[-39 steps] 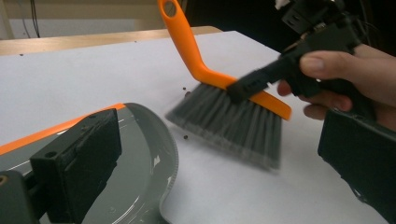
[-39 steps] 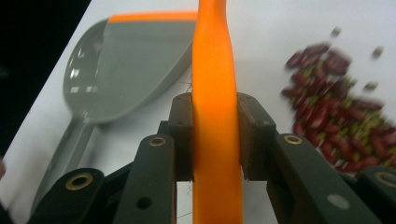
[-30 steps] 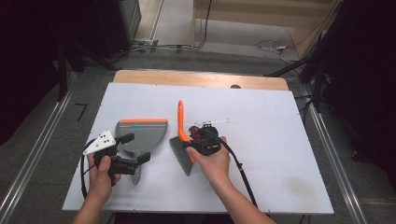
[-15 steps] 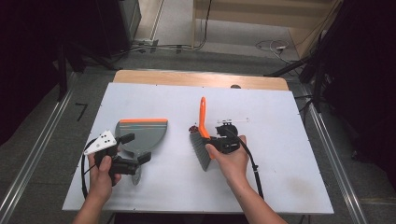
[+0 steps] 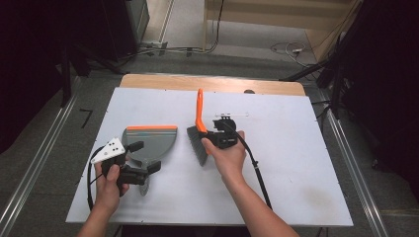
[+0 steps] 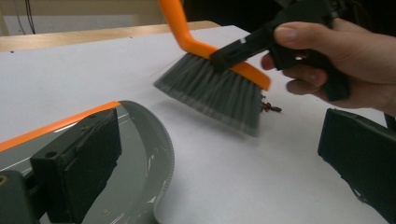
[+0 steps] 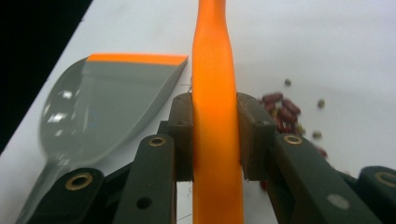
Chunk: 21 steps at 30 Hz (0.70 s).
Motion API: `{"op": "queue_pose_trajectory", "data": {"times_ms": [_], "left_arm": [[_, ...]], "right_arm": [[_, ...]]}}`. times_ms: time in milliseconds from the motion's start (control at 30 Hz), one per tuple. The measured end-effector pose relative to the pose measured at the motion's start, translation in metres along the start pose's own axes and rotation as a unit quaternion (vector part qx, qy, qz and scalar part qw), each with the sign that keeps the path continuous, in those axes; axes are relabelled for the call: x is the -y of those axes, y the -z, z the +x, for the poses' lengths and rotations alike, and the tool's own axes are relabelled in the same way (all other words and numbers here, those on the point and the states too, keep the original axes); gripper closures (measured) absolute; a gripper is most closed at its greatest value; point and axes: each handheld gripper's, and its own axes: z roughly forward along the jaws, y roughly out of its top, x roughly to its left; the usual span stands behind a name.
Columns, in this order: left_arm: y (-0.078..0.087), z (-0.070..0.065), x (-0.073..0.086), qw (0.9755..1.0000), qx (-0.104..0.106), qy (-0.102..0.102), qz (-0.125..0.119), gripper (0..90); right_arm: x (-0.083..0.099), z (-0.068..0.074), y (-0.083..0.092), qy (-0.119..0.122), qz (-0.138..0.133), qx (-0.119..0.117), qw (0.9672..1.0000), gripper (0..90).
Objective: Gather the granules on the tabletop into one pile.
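**One brush pinched, one dustpan beside spread jaws**

The orange handle of the single brush (image 7: 215,112) is pinched between the two jaws of the right gripper (image 7: 215,140), pads pressed against both of its sides. The jaws of the left gripper (image 6: 210,177) are seen spread wide apart, one over the rim of the one grey dustpan (image 6: 140,154), the other over bare table; nothing is held between them.

From above, the brush (image 5: 198,129) is seen near the middle of the white table (image 5: 296,163), bristles down, with the dustpan (image 5: 150,143) lying flat to its left, apart from it. The right hand (image 5: 228,154) and left hand (image 5: 109,183) are each wrapped round a gripper.

A small cluster of dark red beans (image 7: 282,112), with a few pale ones, is shown on the table in the right gripper view; in the left gripper view a few of them (image 6: 270,108) are glimpsed behind the bristles. Their number cannot be counted.
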Motion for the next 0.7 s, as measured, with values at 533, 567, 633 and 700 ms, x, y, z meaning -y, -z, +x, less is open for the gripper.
{"op": "queue_pose_trajectory", "data": {"times_ms": [533,567,633,700], "left_arm": [[-0.003,-0.002,0.000,1.0000,0.001,-0.004,0.005,0.0],[-0.003,-0.002,0.000,1.0000,0.002,-0.003,0.006,0.0],[-0.004,-0.002,0.001,1.0000,0.002,-0.004,0.006,0.0],[-0.005,-0.002,0.001,1.0000,0.002,-0.005,0.008,0.0]], "right_arm": [[0.006,-0.040,0.005,-0.033,-0.006,0.048,0.9983,68.4],[0.006,-0.043,0.007,-0.031,-0.008,0.049,0.9983,68.4],[0.009,-0.050,0.013,-0.035,-0.007,0.052,0.9980,68.3],[0.009,-0.052,0.014,-0.038,-0.007,0.050,0.9980,68.3]]}}
